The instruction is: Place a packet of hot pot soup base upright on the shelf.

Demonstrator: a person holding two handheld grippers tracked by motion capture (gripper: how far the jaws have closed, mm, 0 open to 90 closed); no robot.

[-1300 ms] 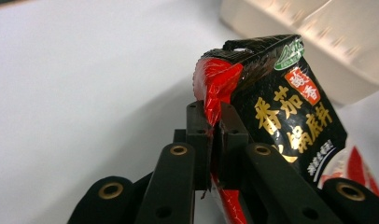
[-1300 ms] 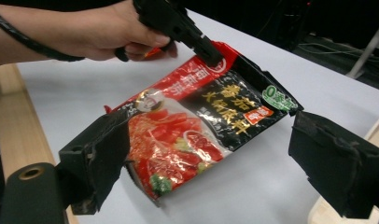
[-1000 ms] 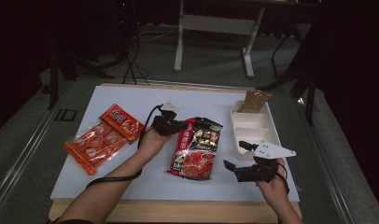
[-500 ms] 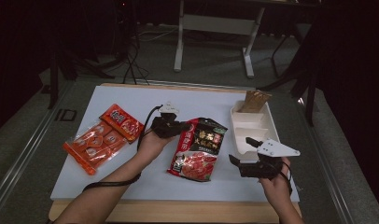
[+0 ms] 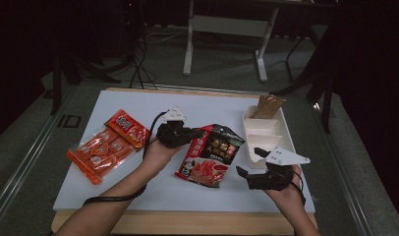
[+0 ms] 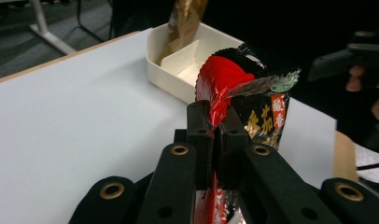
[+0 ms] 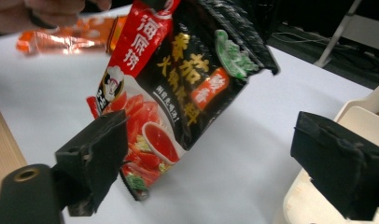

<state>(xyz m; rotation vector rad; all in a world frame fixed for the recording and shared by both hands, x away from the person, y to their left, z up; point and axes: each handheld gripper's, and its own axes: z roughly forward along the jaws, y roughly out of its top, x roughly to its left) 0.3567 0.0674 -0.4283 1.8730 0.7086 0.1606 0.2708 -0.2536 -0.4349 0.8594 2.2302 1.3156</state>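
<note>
At the near right edge of the table, your right gripper (image 5: 247, 162) hovers with its jaws spread wide and nothing between them. Just left of it, toward the middle, the red-and-black sauce packet (image 5: 210, 155) hangs tilted, its near end low over the white tabletop (image 5: 114, 187). Your left gripper (image 5: 200, 133) is clenched on the packet's upper left edge. Farther right sits the cream divided tray (image 5: 259, 129), a brown packet (image 5: 269, 106) standing in its far compartment. At far left lie two orange packets (image 5: 106, 145).

Left gripper (image 5: 200, 133): black jaws, brass-ringed rivets, grey triangular top plate, black trailing cable. Right gripper (image 5: 246, 162): same, black foam pads.
</note>
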